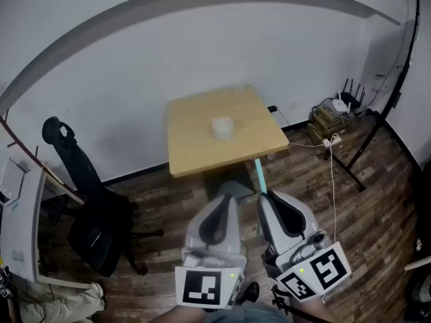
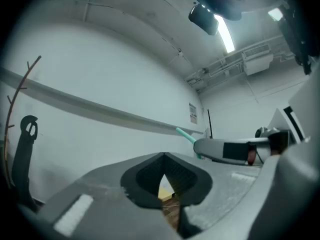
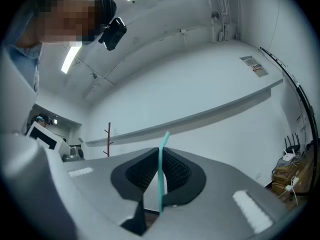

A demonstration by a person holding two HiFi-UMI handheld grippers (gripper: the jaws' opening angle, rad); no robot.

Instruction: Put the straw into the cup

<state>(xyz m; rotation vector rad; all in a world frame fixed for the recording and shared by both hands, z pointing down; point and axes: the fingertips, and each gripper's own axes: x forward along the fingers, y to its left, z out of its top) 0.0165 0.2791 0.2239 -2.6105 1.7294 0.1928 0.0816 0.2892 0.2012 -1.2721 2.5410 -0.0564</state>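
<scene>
A pale, translucent cup (image 1: 222,127) stands near the middle of a small wooden table (image 1: 190,143), well ahead of both grippers. My right gripper (image 1: 264,198) is shut on a teal straw (image 1: 258,175), which sticks out forward toward the table's near edge. In the right gripper view the straw (image 3: 161,166) rises between the pads of that gripper (image 3: 160,178). My left gripper (image 1: 227,196) is beside it, shut with nothing in it; its pads (image 2: 165,176) meet at the tip. The straw's end (image 2: 185,133) also shows in the left gripper view.
A black office chair (image 1: 101,229) stands on the wooden floor at the left, with a white unit (image 1: 17,207) beyond it. At the right are a router on stacked boxes (image 1: 335,115), loose cables (image 1: 333,180) and a black stand (image 1: 377,116). A white wall runs behind the table.
</scene>
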